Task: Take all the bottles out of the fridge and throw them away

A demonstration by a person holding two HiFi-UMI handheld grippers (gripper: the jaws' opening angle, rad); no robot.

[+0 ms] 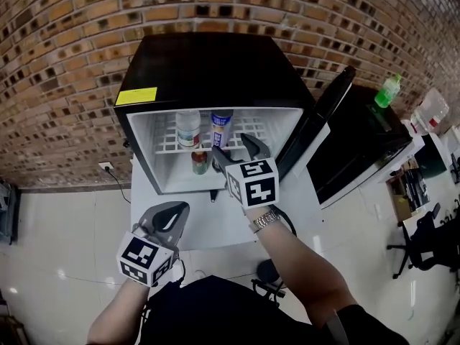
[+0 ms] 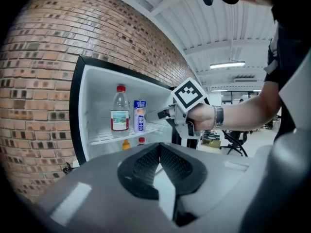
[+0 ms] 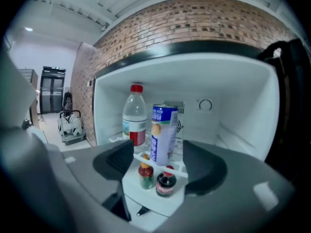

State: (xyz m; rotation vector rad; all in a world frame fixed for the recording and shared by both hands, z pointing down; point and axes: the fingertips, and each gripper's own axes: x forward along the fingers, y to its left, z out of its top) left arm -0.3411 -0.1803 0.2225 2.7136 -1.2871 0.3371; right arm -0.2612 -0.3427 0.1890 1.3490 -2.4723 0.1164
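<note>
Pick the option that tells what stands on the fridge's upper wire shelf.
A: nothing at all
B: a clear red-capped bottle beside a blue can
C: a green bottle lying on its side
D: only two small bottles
B: the clear red-capped bottle stands upright beside the blue can on the wire shelf, while the small orange-capped bottle and the small red-capped bottle stand on the level below.
</note>
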